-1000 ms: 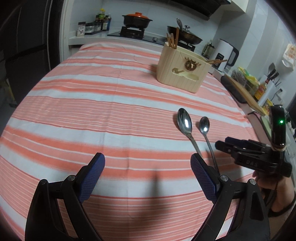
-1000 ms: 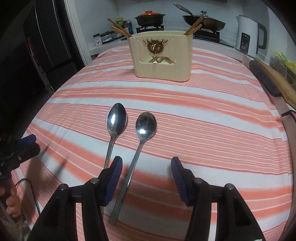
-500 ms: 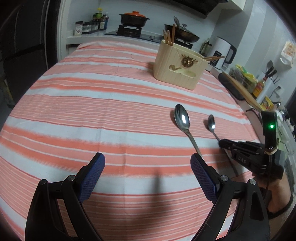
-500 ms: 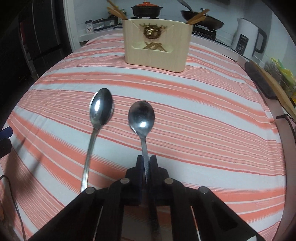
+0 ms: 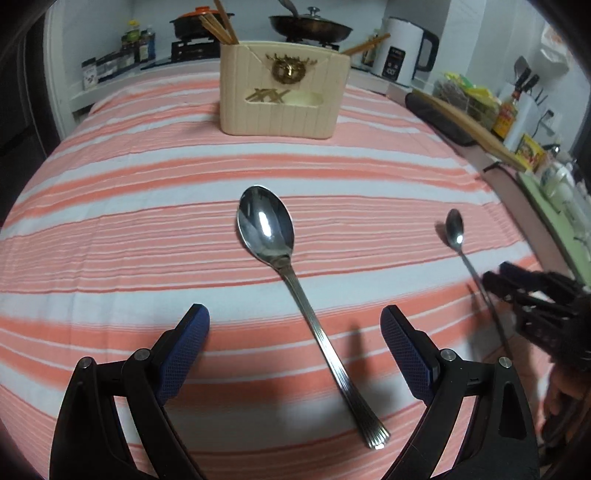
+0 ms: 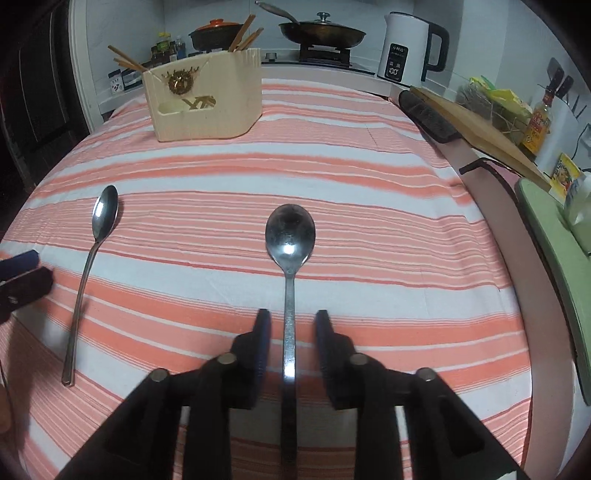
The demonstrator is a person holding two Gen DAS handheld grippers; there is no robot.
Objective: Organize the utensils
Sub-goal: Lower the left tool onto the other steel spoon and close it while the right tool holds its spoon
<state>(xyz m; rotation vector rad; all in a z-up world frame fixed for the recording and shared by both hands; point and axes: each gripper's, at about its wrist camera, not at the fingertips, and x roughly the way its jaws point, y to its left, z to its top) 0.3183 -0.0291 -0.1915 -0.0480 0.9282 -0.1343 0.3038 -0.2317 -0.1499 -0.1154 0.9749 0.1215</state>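
**Right grip released; both spoons on the counter**

Your right gripper (image 6: pixel 291 328), clamped half a second ago, now has fingers slightly apart astride the round spoon (image 6: pixel 290 236). Your left gripper (image 5: pixel 295 354), wide open and empty, has swung over the ribbed-handle spoon (image 5: pixel 266 225). The utensil holder (image 6: pixel 205 103) waits near the far edge.

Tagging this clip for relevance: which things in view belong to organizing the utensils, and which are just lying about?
Belongs to the job:
large steel spoon
small steel spoon
cream utensil holder holding wooden chopsticks
left gripper
right gripper

Just lying about:
white electric kettle
dark lidded wok
orange-lidded pot
wooden board
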